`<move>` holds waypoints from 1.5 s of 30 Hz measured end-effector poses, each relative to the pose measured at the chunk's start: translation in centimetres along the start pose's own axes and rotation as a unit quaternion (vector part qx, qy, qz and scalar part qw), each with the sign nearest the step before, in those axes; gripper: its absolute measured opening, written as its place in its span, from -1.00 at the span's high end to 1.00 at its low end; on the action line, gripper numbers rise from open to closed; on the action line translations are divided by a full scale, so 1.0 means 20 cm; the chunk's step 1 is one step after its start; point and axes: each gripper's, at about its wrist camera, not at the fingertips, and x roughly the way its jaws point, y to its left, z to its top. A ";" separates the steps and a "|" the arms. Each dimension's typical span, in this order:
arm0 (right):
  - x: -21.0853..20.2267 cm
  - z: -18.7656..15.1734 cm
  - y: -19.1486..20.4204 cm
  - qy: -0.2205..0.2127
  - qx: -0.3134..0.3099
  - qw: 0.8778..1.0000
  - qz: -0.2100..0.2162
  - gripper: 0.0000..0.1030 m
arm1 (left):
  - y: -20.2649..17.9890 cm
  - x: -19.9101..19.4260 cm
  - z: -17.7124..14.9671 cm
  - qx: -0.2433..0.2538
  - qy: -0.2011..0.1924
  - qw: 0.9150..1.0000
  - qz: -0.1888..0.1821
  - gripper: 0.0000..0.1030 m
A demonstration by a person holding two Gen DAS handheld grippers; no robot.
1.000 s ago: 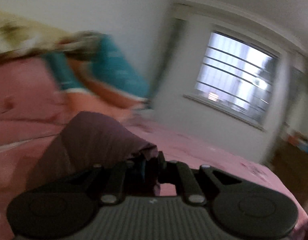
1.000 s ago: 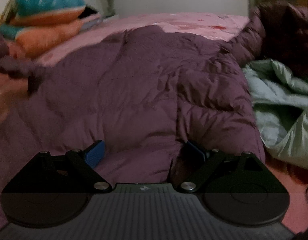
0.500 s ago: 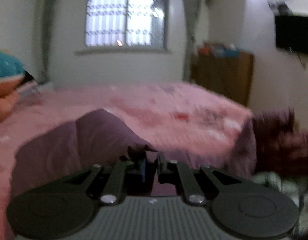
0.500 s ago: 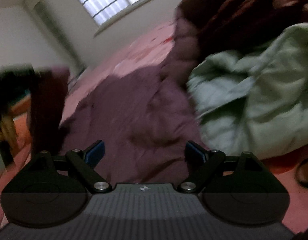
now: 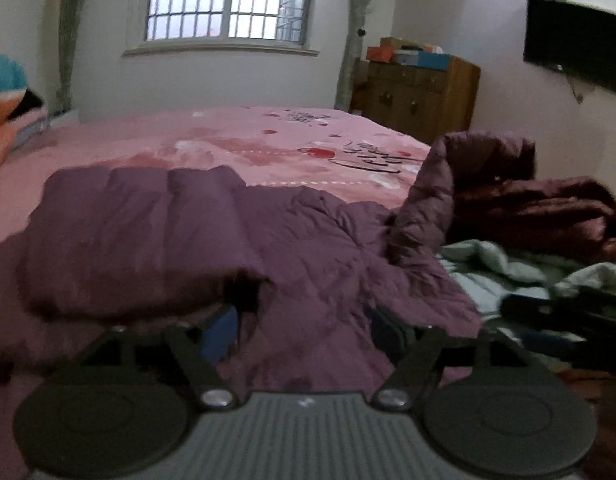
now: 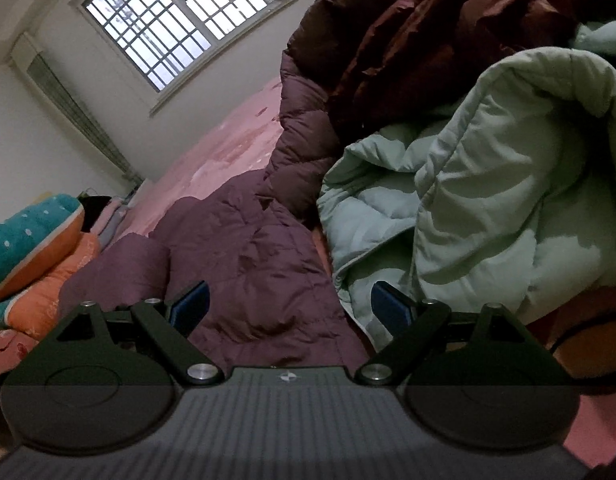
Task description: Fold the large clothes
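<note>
My left gripper (image 5: 304,328) has just been opening: jaws spread, purple quilted coat (image 5: 156,240) lying between and ahead of them, pads not pressing it. Coat lies flat on the pink bed (image 5: 236,140). My right gripper (image 6: 290,304) is spread wide too, empty, coat ahead-left, pale green jacket (image 6: 487,184) ahead-right.

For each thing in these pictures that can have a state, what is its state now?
Purple coat: spread on the bed, one side folded over, released.
Green coat: crumpled, not folded.
Dark red coat: piled, not folded.
Left gripper: open, jaws have just been opening, pads not pressing the purple coat.
Right gripper: open, holds nothing.
Window: barred; open or shut unclear.
Pillows: stacked.
</note>
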 end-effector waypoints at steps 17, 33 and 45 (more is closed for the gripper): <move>0.03 -0.02 0.00 0.021 0.003 1.000 -0.002 -1.00 | 0.59 0.16 0.12 -0.200 -0.047 0.971 0.121 -0.45; -0.01 -0.02 -0.02 0.006 0.002 1.000 -0.005 -1.00 | -0.08 0.31 0.30 -0.069 -0.050 0.986 -0.141 -0.46; -0.02 -0.02 -0.02 0.017 0.008 1.000 -0.001 -1.00 | 0.51 0.10 0.15 -0.136 -0.101 0.962 0.213 -0.46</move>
